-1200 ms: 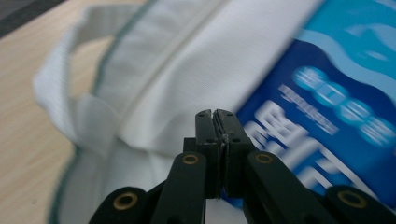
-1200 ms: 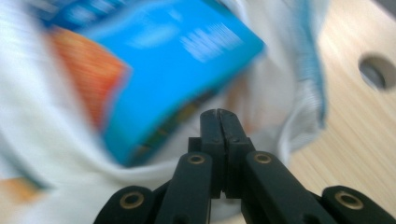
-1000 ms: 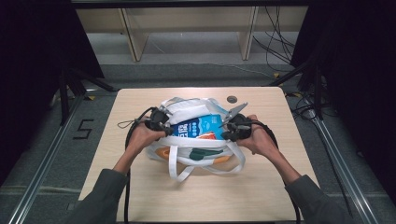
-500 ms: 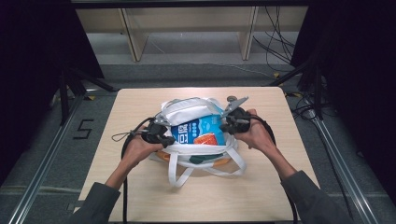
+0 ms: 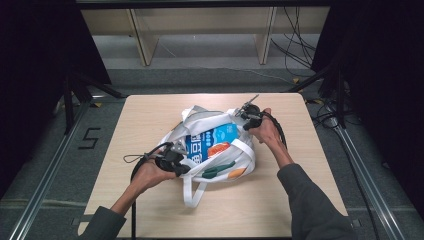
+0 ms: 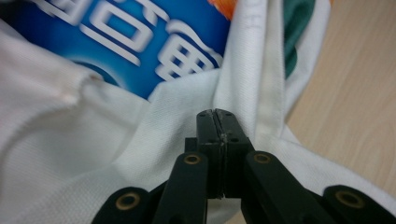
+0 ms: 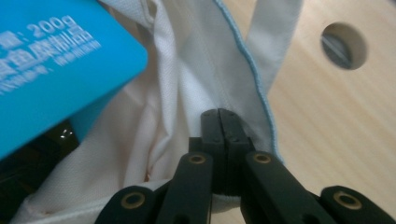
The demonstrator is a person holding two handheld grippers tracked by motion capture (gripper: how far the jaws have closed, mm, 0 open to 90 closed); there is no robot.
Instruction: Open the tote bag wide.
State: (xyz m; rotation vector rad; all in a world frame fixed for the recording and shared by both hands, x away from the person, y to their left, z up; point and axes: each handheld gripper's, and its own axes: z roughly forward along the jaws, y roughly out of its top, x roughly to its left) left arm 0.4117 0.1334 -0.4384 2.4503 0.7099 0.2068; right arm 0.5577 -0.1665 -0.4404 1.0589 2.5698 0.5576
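Table (image 5: 150,115) of pale wood carries a crumpled white cloth tote bag (image 5: 220,167) at frame centre, a blue printed box (image 5: 212,142) inside. Left tongs (image 6: 217,122) and right tongs (image 7: 220,122) pinch its fabric, closed.

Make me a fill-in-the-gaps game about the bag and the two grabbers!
1. The white bag lies on a wooden ____.
2. The box peeking out of it is mostly ____.
3. Both the left gripper and the right gripper have their jaws ____ on the bag's cloth.

Missing words: table; blue; shut
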